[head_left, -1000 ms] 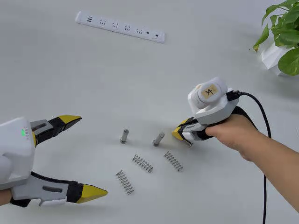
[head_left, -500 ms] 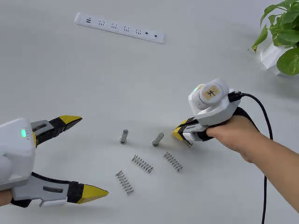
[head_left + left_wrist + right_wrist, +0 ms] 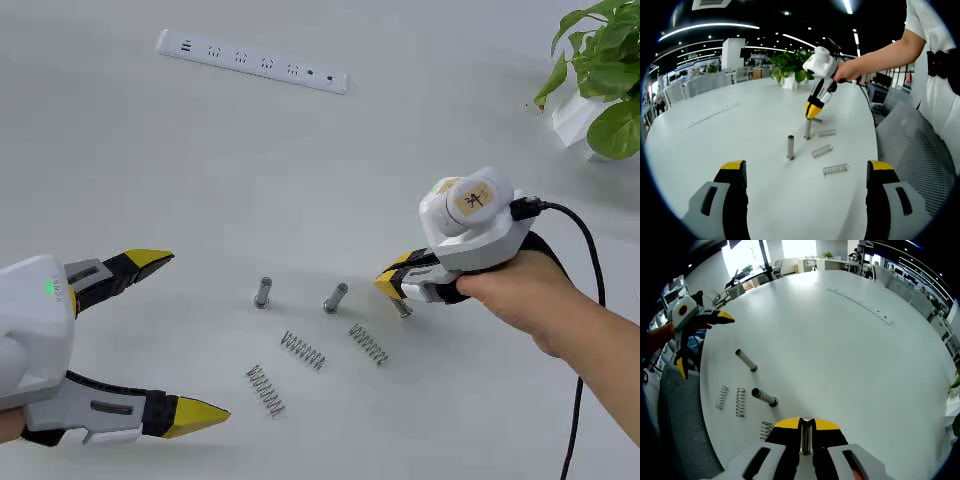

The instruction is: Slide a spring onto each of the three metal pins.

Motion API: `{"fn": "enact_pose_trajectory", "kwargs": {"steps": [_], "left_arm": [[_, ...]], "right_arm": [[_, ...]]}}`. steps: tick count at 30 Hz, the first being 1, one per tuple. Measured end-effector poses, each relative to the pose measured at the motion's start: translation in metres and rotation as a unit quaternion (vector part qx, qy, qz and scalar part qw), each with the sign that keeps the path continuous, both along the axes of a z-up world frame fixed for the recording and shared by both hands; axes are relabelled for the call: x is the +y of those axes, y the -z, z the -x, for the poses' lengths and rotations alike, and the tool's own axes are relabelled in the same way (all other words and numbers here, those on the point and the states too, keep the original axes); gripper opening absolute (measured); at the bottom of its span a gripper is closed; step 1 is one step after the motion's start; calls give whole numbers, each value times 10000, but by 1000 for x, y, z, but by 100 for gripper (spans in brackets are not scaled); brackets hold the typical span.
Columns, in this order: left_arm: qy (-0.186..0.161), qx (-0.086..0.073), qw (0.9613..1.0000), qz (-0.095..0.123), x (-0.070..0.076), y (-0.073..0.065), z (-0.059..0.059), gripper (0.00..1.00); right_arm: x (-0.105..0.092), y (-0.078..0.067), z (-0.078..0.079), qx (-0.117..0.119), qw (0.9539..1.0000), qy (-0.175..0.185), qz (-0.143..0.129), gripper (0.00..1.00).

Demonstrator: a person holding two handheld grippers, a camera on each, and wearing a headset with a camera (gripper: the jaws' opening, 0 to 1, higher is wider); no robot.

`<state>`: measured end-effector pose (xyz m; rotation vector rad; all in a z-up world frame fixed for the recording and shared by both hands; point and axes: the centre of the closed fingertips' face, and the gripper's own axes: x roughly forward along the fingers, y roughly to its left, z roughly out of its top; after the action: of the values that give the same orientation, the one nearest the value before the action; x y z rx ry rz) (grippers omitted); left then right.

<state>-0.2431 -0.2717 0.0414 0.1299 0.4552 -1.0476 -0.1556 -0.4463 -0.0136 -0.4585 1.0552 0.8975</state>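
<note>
Two metal pins [image 3: 263, 292] [image 3: 336, 297] stand on the white table. My right gripper [image 3: 392, 285] is shut on the third pin [image 3: 402, 306], low over the table just right of them. That pin [image 3: 805, 437] runs up between the jaws in the right gripper view. Three springs [image 3: 302, 350] [image 3: 368, 343] [image 3: 265, 389] lie loose in front of the pins. My left gripper [image 3: 180, 335] is open and holds nothing, at the near left, well apart from the parts. In the left gripper view the pins [image 3: 790, 147] [image 3: 807, 129] and the right gripper [image 3: 813, 111] lie ahead.
A white power strip [image 3: 252, 60] lies at the far side of the table. A potted plant [image 3: 600, 70] stands at the far right. The right gripper's black cable [image 3: 580, 300] trails past the person's forearm.
My right gripper has drifted slightly to the right with the pin still in it. The left gripper, standing pins and springs have stayed put.
</note>
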Motion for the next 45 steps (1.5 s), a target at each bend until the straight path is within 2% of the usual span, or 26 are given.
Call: {"fn": "enact_pose_trajectory", "kwargs": {"steps": [18, 45], "left_arm": [[51, -25, 10000, -25, -2, -3, 1, 99], [112, -36, 9999, -47, -6, -5, 4, 99]], "right_arm": [[-16, -17, 10, -219, 9990, 299, -237, 5], [-32, -23, 31, -535, 9963, 454, -493, 5]]}}
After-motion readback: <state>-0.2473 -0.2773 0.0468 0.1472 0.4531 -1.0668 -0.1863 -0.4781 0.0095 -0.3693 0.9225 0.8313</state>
